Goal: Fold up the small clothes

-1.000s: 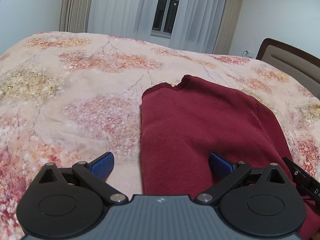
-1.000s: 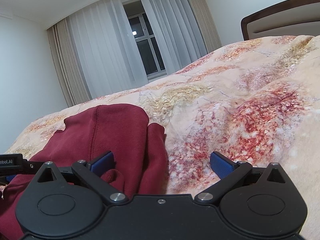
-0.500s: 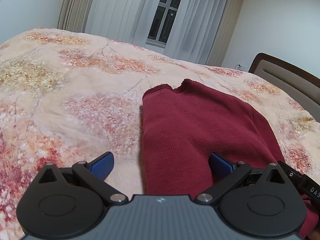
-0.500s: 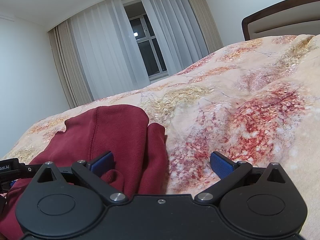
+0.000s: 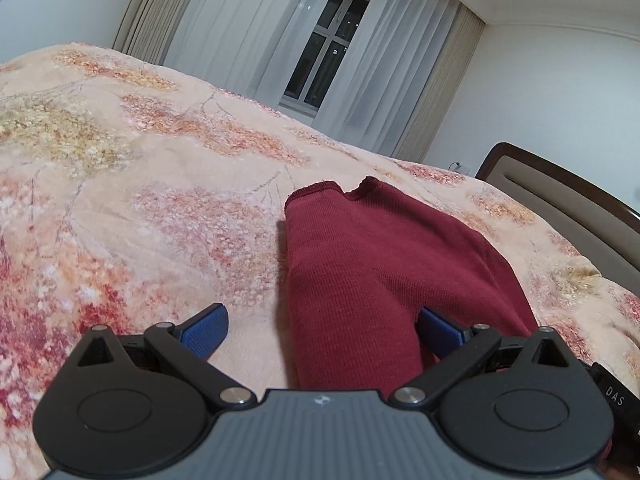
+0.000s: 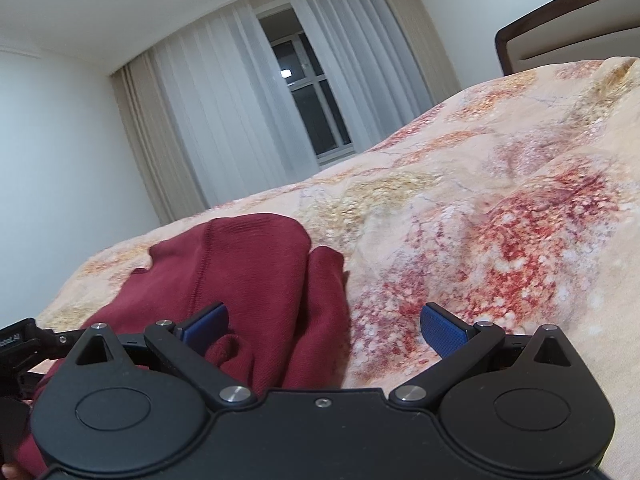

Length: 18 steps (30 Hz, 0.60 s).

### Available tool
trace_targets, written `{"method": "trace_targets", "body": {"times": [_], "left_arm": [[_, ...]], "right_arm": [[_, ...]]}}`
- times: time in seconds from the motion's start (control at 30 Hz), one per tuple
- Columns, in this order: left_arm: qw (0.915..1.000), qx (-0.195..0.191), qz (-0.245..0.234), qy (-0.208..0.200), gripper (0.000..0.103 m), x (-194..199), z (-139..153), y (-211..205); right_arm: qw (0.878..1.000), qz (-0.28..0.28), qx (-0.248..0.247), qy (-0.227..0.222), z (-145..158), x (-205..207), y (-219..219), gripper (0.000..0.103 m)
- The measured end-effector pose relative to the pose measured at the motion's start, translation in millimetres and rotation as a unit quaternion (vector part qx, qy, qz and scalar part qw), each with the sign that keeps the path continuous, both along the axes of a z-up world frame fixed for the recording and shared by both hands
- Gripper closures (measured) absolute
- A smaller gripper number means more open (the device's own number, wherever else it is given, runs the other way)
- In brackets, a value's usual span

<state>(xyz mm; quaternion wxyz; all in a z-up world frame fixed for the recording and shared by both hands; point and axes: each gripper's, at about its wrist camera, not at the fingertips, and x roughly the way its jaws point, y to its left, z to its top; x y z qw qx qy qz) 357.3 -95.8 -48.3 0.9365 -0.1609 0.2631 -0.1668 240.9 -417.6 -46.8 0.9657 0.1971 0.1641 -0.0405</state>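
Both grippers, left [image 5: 322, 330] and right [image 6: 324, 328], gaped apart, straddling the near edge of the sweater [image 5: 384, 264] on the bed [image 5: 120, 200]; pinching matching corners would probably fold it evenly.

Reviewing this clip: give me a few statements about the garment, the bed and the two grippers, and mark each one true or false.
1. The dark red garment lies on a floral bedspread. True.
2. The left gripper is shut on the garment. False: its jaws are wide open, with the cloth's edge between them.
3. The right gripper is open. True.
4. The garment is spread out fully flat. False: it is folded over, and in the right wrist view it shows bunched layers.
5. The curtains cover the window completely. False: dark panes show between them.
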Motion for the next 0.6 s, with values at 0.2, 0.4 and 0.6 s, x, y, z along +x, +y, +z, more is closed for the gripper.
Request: {"method": "trace_targets", "body": {"times": [0.2,0.4,0.6], "left_arm": [[0.9990,0.015,-0.017,0.038,0.001,7,7,0],[0.9912,0.063,-0.036,0.111,0.000,26,22,-9],[0.9850,0.077,-0.053,0.145,0.001,36,29,-11]], "right_arm": [[0.999,0.024,0.018,0.024,5,6,-4,0.015],[0.993,0.048,0.071,0.084,16,13,-8,0.037],[0.984,0.047,0.115,0.126,23,23,-10,0.047]]}}
